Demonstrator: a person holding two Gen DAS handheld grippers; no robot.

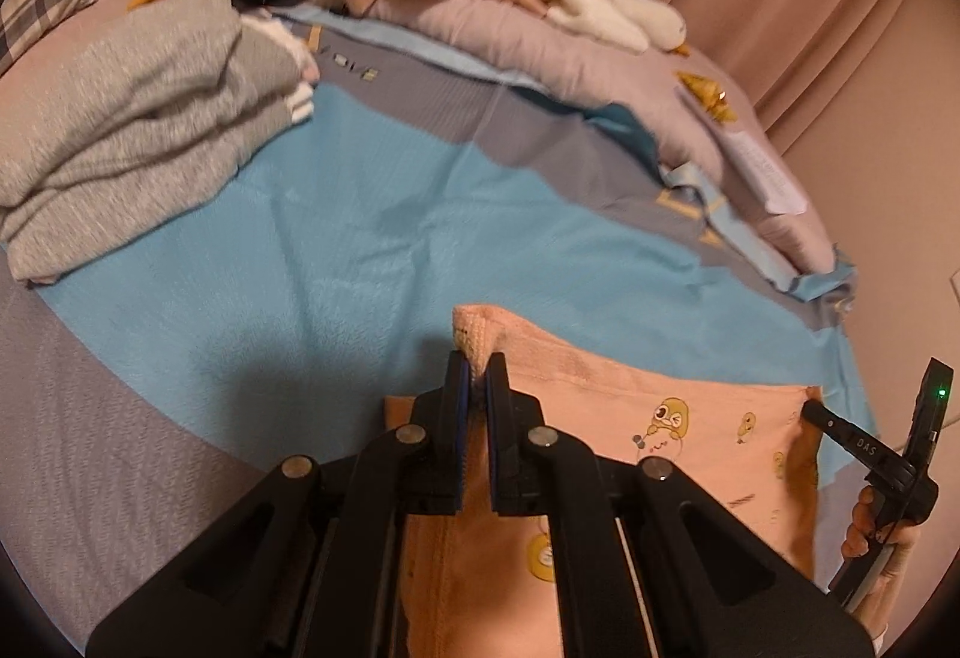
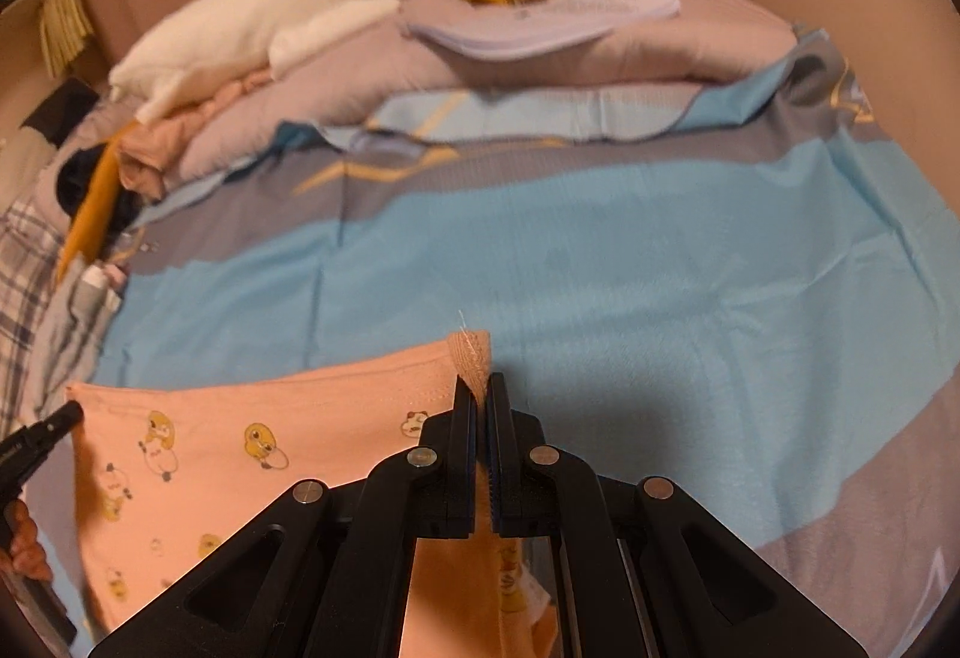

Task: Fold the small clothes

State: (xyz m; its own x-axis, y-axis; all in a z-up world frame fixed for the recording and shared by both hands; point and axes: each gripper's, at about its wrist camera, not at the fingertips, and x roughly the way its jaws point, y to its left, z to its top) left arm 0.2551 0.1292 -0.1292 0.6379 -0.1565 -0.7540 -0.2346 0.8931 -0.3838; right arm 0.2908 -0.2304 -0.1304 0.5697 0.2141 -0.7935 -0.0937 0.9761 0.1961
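While each top corner is pinched tight, the peach garment [image 1: 690, 418] is held stretched between left gripper [image 1: 477, 376] and right gripper [image 2: 480, 394], over the blue bedspread [image 1: 360, 238], apparently for laying flat.

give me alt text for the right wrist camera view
The right gripper is shut on one top corner of a peach cartoon-print garment, stretched over a blue and grey bedsheet. The left gripper holds the opposite corner.

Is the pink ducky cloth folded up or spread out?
Spread out. The pink cloth hangs stretched flat between the left tongs and right tongs, each pinching a top corner.
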